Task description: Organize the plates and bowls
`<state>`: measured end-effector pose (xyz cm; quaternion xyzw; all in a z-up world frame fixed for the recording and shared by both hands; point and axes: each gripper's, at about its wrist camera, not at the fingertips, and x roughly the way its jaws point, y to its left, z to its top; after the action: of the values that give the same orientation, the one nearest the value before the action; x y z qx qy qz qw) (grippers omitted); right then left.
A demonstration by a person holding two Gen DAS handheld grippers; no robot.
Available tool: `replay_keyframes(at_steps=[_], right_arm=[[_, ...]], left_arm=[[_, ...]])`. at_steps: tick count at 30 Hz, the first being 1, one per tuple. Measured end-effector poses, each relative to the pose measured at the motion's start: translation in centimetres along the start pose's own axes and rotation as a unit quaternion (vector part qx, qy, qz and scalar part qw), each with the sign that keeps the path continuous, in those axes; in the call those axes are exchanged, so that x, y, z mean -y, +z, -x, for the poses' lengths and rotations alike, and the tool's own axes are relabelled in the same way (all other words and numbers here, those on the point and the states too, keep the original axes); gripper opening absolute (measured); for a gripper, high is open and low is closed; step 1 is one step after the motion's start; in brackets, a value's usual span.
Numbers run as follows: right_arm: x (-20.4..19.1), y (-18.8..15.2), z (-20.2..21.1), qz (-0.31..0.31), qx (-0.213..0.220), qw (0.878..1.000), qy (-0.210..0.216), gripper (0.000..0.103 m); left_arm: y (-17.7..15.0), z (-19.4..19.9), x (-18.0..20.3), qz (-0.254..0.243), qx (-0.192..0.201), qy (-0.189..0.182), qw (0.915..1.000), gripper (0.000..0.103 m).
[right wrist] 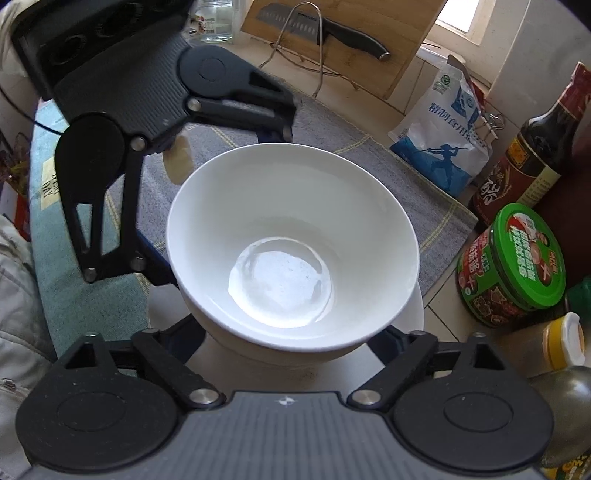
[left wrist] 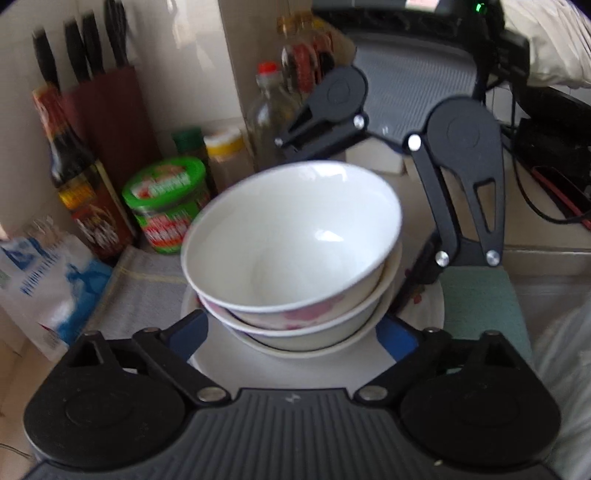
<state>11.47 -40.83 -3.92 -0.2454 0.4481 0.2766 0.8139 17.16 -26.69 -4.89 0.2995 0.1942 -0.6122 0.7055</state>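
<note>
A stack of white bowls point(left wrist: 291, 236) sits on a white plate point(left wrist: 218, 358); the top bowl point(right wrist: 291, 243) is plain white, and a lower bowl point(left wrist: 295, 317) has pink marks. My left gripper point(left wrist: 291, 332) is open, its blue-padded fingers point(left wrist: 192, 332) either side of the lower bowls near the plate. My right gripper point(right wrist: 286, 339) is open, fingers flanking the stack's base. Each gripper shows in the other's view: the right gripper point(left wrist: 417, 192) behind the stack, the left gripper point(right wrist: 155, 155) at upper left. Fingertips are mostly hidden by the bowls.
A grey cloth point(right wrist: 369, 162) lies under the plate. A green-lidded jar point(left wrist: 166, 203), sauce bottles point(left wrist: 77, 173), a knife block point(left wrist: 107, 103) and a salt bag point(right wrist: 443, 140) crowd the counter's wall side. A cutting board with a knife point(right wrist: 340, 33) stands behind.
</note>
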Motion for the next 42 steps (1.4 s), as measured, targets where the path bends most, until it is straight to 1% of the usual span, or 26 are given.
replay_keyframes(at_steps=[2,6,8,10,11,12,13,15,16,18,19,21,23,25,26,27,30,32,36,42], right_arm=[[-0.4,0.0,0.2,-0.016,-0.001,1.000,-0.014,0.101],[-2.3,0.1,1.6,-0.064,-0.006,0.996,-0.063,0.102],[-4.3,0.4,2.8,-0.074,-0.003,0.993,-0.095,0.102],[-6.6,1.1,4.2,-0.085,0.010,0.988,-0.127,0.103],[-7.5,1.6,4.6,-0.096,0.012,0.984,-0.152,0.103],[-8.4,2.2,5.0,-0.111,0.012,0.976,-0.184,0.103],[-9.2,2.7,5.2,-0.134,0.004,0.967,-0.217,0.103],[-10.3,3.5,5.3,-0.182,-0.021,0.948,-0.258,0.103],[-10.9,3.7,5.3,-0.202,-0.034,0.938,-0.278,0.103],[-12.1,3.8,5.6,-0.245,-0.037,0.917,-0.312,0.103],[-12.5,3.7,5.9,-0.277,-0.032,0.904,-0.323,0.103],[-13.0,3.3,6.8,-0.364,-0.006,0.867,-0.340,0.103],[-13.9,2.7,7.9,-0.435,0.028,0.830,-0.348,0.103],[-15.5,2.3,8.6,-0.479,0.056,0.800,-0.357,0.103],[-16.2,2.3,8.9,-0.492,0.066,0.789,-0.362,0.103],[-16.9,2.4,9.0,-0.500,0.072,0.781,-0.368,0.103],[-18.2,2.5,9.4,-0.513,0.085,0.762,-0.385,0.103],[-18.8,2.4,9.8,-0.521,0.095,0.754,-0.388,0.103],[-19.5,2.4,10.3,-0.528,0.110,0.746,-0.391,0.103],[-19.5,2.8,10.5,-0.525,0.118,0.751,-0.383,0.103]], left_arm=[[-0.2,0.9,0.3,0.000,0.013,0.013,0.9998,0.098],[-1.3,3.4,0.8,0.016,0.042,0.033,0.9984,0.101],[-1.8,4.9,1.1,0.037,0.049,0.051,0.9968,0.102],[-2.3,6.9,1.4,0.069,0.075,0.057,0.9932,0.102],[-2.5,7.9,1.5,0.091,0.088,0.066,0.9898,0.102],[-2.6,8.6,1.6,0.114,0.088,0.083,0.9862,0.102],[-2.4,9.1,1.7,0.133,0.077,0.106,0.9825,0.102],[-2.2,10.7,1.9,0.173,0.070,0.153,0.9705,0.102],[-2.0,11.4,2.1,0.188,0.067,0.166,0.9657,0.102],[-2.0,12.7,2.3,0.203,0.069,0.169,0.9619,0.102],[-2.1,13.3,2.5,0.208,0.067,0.174,0.9602,0.102],[-2.1,14.2,3.0,0.211,0.066,0.192,0.9564,0.102],[-2.0,14.7,3.3,0.218,0.060,0.203,0.9527,0.102],[-2.0,14.9,3.4,0.234,0.054,0.208,0.9481,0.102],[-2.1,15.1,3.4,0.240,0.051,0.211,0.9462,0.102],[-2.2,15.5,3.5,0.245,0.048,0.215,0.9443,0.102],[-2.2,15.7,3.6,0.254,0.046,0.221,0.9404,0.102],[-2.2,15.8,3.8,0.256,0.047,0.220,0.9400,0.102],[-1.9,16.0,4.2,0.258,0.046,0.225,0.9384,0.102],[-1.8,16.2,4.1,0.265,0.044,0.230,0.9353,0.102]])
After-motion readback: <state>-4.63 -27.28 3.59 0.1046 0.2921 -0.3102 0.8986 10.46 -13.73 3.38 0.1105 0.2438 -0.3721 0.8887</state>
